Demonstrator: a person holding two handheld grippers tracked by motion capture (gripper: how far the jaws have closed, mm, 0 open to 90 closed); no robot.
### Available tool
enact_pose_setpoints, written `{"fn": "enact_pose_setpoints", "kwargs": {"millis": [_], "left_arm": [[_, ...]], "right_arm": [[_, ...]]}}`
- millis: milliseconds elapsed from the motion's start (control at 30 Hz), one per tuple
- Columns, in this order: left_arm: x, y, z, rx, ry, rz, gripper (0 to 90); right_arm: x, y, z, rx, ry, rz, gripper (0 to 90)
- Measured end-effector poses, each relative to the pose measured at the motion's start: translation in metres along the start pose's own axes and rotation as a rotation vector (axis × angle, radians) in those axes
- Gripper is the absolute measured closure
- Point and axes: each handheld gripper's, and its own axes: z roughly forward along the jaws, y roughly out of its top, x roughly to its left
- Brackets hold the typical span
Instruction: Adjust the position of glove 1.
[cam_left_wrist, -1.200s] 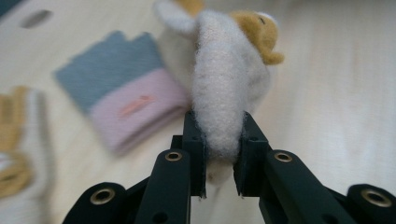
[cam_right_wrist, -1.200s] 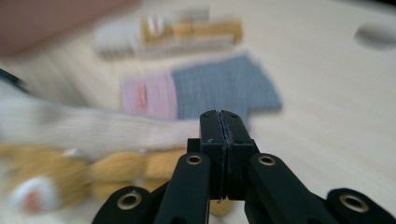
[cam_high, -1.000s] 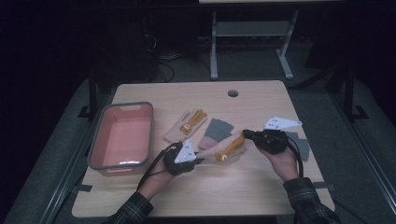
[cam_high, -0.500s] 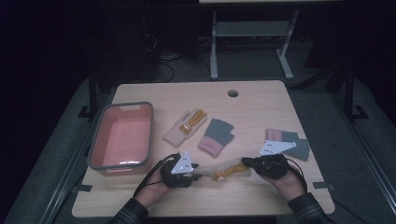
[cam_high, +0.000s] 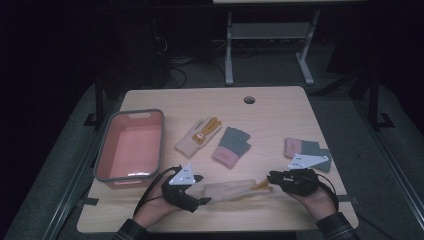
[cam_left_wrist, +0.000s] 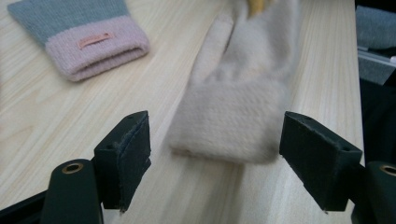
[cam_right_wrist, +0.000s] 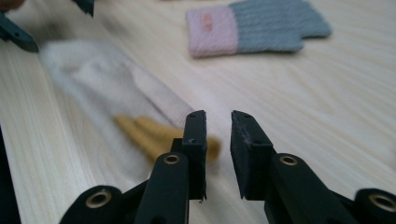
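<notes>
Two grippers sat at the near edge of the table (cam_high: 280, 107), one at each end of the cream glove (cam_high: 231, 190), which lay flat and stretched lengthwise between them. I had the left gripper (cam_high: 201, 189) at the cuff end; in the left gripper view its jaws stood wide apart with the cuff (cam_left_wrist: 229, 123) lying between them untouched, so that side was released. They had just been opening. My right gripper (cam_high: 270, 178) was at the mustard fingertips (cam_right_wrist: 154, 133); its jaws had a narrow gap with nothing pinched in it, fingertips just beside the left pad, so released too, and it had just been opening a little as well.

Glove was laid straight near my side, I judged, so it would lie smooth and ready to pair with its mate. The matching cream glove with mustard fingers (cam_high: 198, 136) lay farther up, beside the pink bin (cam_high: 131, 176). One grey-and-pink glove (cam_high: 231, 146) sat mid-table, the other (cam_high: 302, 148) off to the right behind my right hand. Bin at left looked bare inside, probably where the pairs were meant to go.
</notes>
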Motion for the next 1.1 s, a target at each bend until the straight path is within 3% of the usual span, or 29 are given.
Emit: {"fn": "enact_pose_setpoints", "kwargs": {"millis": [67,133,267,367,500,667,800,1100], "left_arm": [[0.001,0.001,-0.001,-0.007,-0.005,-0.005,27.9],[0.003,0.002,-0.002,-0.019,-0.021,-0.015,38.2],[0.004,0.005,0.001,-0.018,-0.045,-0.039,58.2],[0.002,0.008,0.008,-0.002,-0.062,-0.025,67.1],[-0.001,0.013,0.019,0.021,-0.083,-0.013,71.7],[-0.009,0.013,0.036,0.087,-0.106,0.028,72.8],[-0.012,0.013,0.037,0.094,-0.103,0.036,72.9],[-0.012,0.010,0.035,0.095,-0.098,0.018,72.9]], "right_arm": [[-0.001,0.000,-0.006,-0.024,0.004,0.014,78.8],[0.001,0.000,-0.010,-0.023,0.031,0.026,83.4],[0.010,-0.006,-0.009,0.028,0.065,-0.003,87.1],[0.017,-0.012,-0.008,0.066,0.096,-0.011,87.3],[0.026,-0.021,-0.001,0.130,0.121,-0.026,88.3],[0.032,-0.025,0.015,0.224,0.144,-0.054,89.5],[0.031,-0.024,0.018,0.224,0.143,-0.059,89.8],[0.015,-0.008,0.035,0.219,0.053,-0.076,90.0]]}}
